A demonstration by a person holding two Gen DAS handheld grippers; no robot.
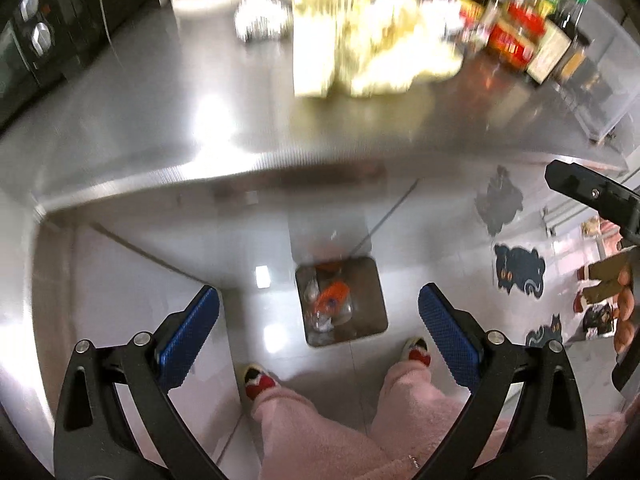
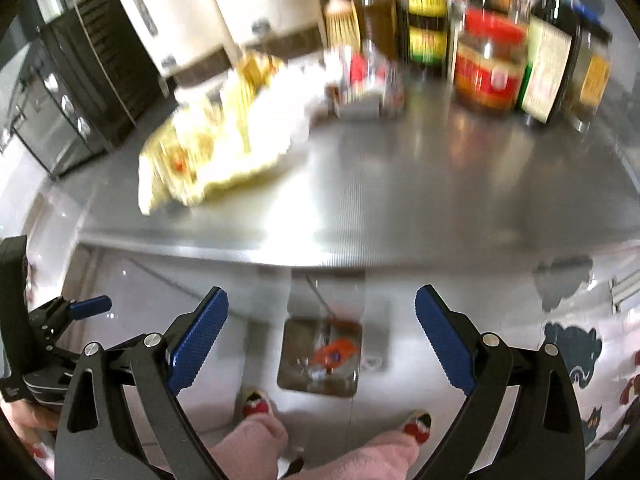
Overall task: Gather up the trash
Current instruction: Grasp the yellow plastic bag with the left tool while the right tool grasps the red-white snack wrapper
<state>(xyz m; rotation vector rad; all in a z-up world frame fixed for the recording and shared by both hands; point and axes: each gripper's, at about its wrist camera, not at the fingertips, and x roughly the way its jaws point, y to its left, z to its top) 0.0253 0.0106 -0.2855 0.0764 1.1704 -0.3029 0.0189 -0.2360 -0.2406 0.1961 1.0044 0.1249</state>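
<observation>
A square steel trash bin (image 1: 376, 280) (image 2: 290, 354) stands on the floor below the counter edge, with clear plastic and an orange wrapper (image 1: 332, 298) (image 2: 334, 352) lying inside. My left gripper (image 1: 319, 322) hangs high above the bin, open, nothing between its blue pads. My right gripper (image 2: 322, 330) is likewise open and empty above the bin. On the steel counter (image 1: 200, 128) (image 2: 400, 200) lies a blurred heap of yellowish-white crumpled packaging (image 1: 372, 48) (image 2: 216, 148). The left gripper's body shows at the left edge of the right wrist view.
Sauce bottles and jars (image 1: 520, 28) (image 2: 492, 60) crowd the counter's back right. A black oven (image 1: 36, 36) (image 2: 68, 92) stands at the left. A person's pink trouser legs and slippers (image 1: 260, 384) (image 2: 416, 426) are just in front of the bin. Cat stickers (image 1: 518, 272) mark the floor.
</observation>
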